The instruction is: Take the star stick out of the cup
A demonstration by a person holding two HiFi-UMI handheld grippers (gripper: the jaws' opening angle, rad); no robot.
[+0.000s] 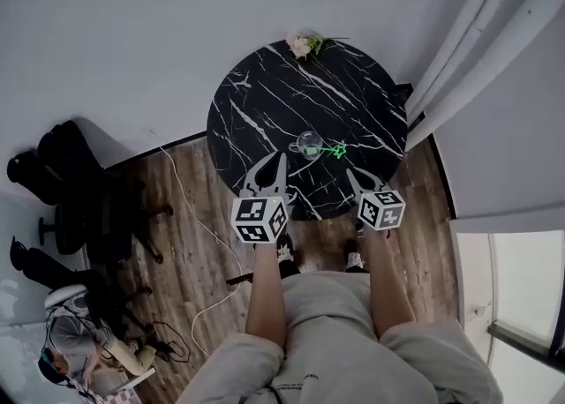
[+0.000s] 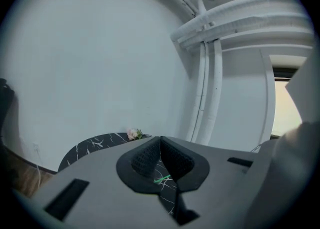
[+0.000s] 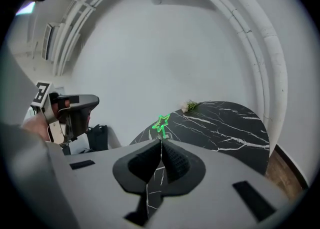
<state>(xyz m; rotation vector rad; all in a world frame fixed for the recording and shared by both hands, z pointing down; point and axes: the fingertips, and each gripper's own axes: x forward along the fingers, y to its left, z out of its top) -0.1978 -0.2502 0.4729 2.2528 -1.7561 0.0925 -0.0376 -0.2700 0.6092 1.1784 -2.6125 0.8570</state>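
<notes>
Stick: green star stick (image 1: 331, 150) is in the cup (image 1: 305, 141), with the star end leaning out toward the right gripper (image 3: 161, 144).
Cup: clear glass on the black marbled worktop (image 1: 265, 102), near the front edge.
Left gripper (image 2: 160, 140): fingers pressed together and empty, just short of the cup.
Right gripper: fingers together too, holding nothing. The star shows just past the tips.
Markings: black-and-white square markers on the cubes (image 1: 259, 218).
Flowers (image 1: 305, 43): at the worktop's far edge.

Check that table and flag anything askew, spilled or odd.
Nothing looks spilled or broken. The star stick leans steeply out of the cup instead of standing upright. Flowers lie loose right at the far edge of the table.
</notes>
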